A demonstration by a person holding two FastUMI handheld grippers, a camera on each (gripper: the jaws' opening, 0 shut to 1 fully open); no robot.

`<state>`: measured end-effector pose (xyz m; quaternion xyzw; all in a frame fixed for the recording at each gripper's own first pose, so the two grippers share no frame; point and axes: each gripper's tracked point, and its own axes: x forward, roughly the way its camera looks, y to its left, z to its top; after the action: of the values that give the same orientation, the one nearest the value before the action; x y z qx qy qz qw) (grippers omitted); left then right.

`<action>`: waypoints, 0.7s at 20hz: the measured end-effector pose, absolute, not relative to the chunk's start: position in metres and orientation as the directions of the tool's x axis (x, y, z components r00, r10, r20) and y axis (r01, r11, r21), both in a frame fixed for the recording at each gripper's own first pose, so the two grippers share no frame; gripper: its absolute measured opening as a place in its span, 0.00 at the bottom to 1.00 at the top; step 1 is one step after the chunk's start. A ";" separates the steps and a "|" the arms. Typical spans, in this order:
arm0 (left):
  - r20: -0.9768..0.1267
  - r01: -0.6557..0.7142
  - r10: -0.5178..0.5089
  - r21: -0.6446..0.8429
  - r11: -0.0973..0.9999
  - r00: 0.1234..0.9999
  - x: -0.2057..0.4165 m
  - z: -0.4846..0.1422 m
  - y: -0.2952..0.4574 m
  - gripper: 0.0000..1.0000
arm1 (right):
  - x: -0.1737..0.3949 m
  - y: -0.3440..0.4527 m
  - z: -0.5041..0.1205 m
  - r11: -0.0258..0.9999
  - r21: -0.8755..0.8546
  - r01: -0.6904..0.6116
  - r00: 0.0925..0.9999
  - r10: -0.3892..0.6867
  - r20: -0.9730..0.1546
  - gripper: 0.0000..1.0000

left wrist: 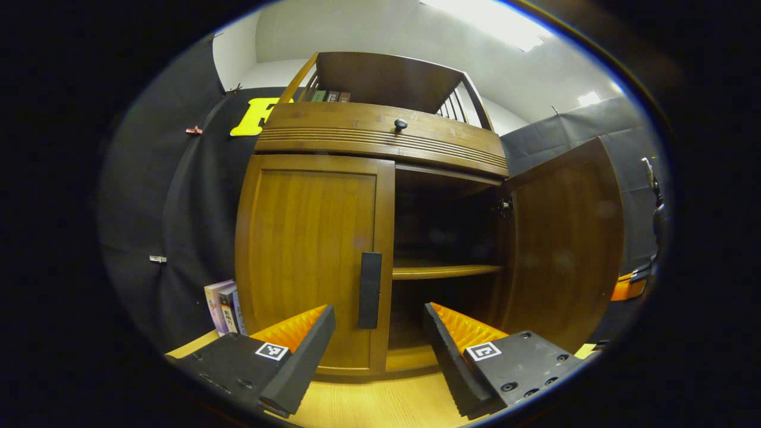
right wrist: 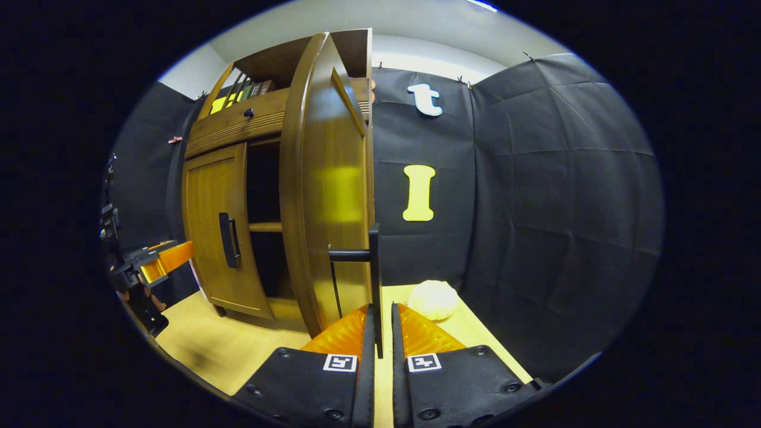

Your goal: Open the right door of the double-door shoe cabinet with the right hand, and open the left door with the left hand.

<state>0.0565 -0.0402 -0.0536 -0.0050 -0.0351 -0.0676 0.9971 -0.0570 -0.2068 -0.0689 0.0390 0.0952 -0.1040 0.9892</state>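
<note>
While the right door (right wrist: 324, 178) stands swung wide, the right gripper (right wrist: 380, 333) is clamped on its handle (right wrist: 373, 285), so half the job looks done. The left door (left wrist: 309, 255) is shut; the left gripper (left wrist: 377, 339), jaws apart, faces its handle (left wrist: 370, 289) at twelve o'clock. Bare counter (left wrist: 380, 404) lies below; books (left wrist: 223, 306) sit at nine o'clock, near the door's outer edge.

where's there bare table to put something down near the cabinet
Bare wood lies in front of the closed left door, between the cabinet base and the left gripper. More lies right of the open right door, around the pale round lump. The books crowd the cabinet's left side.
</note>
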 end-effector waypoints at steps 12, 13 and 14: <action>0.107 0.098 -0.100 0.024 0.995 0.989 0.126 -0.063 -0.050 0.93 | -0.096 -0.249 -0.043 0.956 0.005 0.293 0.952 -0.292 -0.088 0.22; 0.116 0.089 -0.091 0.021 0.996 0.989 0.130 -0.061 -0.047 0.93 | -0.099 -0.248 -0.042 0.958 0.015 0.286 0.955 -0.284 -0.082 0.24; 0.120 0.085 -0.087 0.022 0.996 0.989 0.135 -0.061 -0.046 0.93 | -0.101 -0.247 -0.041 0.960 0.028 0.278 0.958 -0.275 -0.081 0.18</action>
<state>0.1349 -0.0461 -0.0607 0.0086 -0.0606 -0.0429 0.9972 -0.1007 -0.2468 -0.0413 0.0196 0.0384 -0.1399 0.9892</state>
